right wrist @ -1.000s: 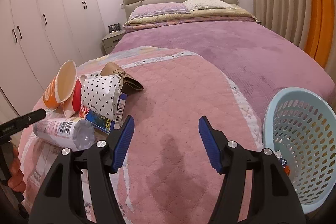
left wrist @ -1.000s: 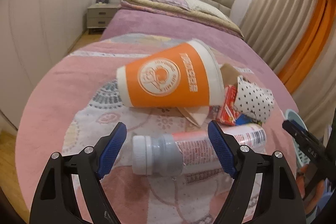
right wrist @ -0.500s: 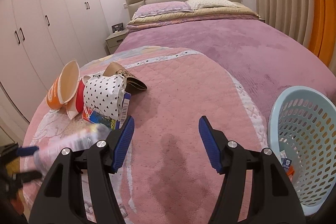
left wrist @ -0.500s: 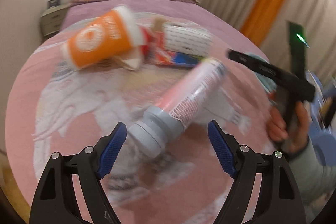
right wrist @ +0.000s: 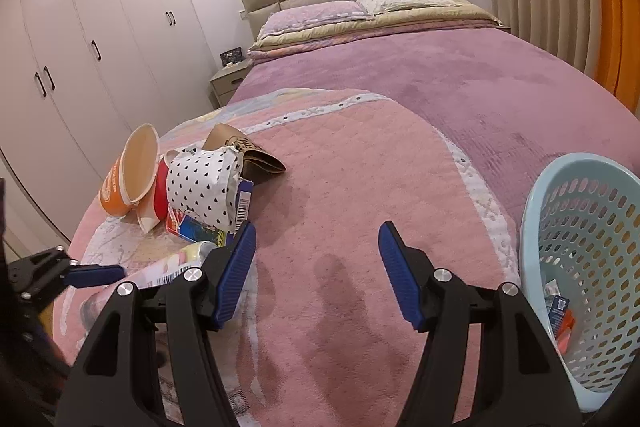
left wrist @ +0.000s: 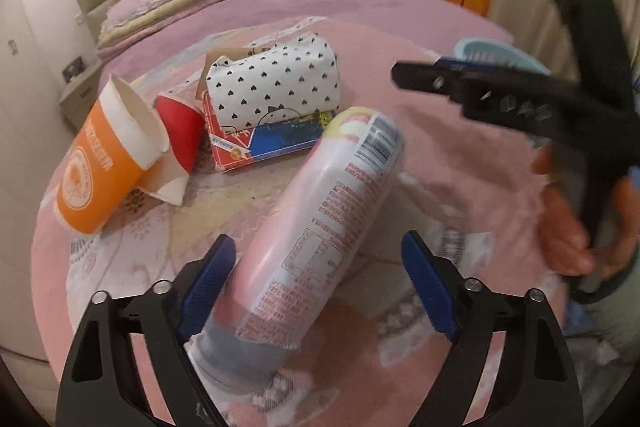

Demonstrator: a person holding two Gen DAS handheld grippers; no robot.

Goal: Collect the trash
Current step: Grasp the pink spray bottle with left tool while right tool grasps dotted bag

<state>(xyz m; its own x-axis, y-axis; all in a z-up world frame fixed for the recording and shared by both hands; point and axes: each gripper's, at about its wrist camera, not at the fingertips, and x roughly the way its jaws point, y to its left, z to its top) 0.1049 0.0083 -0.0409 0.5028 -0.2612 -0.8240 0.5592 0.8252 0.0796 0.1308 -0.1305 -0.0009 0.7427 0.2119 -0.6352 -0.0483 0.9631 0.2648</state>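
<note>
A pink-labelled plastic bottle [left wrist: 320, 223] with a grey cap end lies on the pink quilt between the fingers of my open left gripper [left wrist: 324, 279]; its cap end is nearest the camera and touches the left finger. Its far end shows in the right wrist view [right wrist: 176, 267]. Behind it lie an orange paper cup [left wrist: 100, 163], a red cup [left wrist: 180, 131], a heart-dotted white bag [left wrist: 276, 87] and a red-blue carton [left wrist: 264, 143]. My right gripper [right wrist: 316, 267] is open and empty above the quilt. A light blue basket [right wrist: 592, 259] stands at right.
The trash pile also shows at left in the right wrist view, with a brown folded paper piece [right wrist: 248, 155]. The basket holds a few scraps. The bed's purple blanket [right wrist: 440, 75], pillows, a nightstand [right wrist: 228, 79] and wardrobes [right wrist: 80, 39] lie beyond.
My left gripper swung right and closed in, so the bottle now lies lengthwise between its fingers. My right gripper shifted slightly; the bottle moved lower in its view.
</note>
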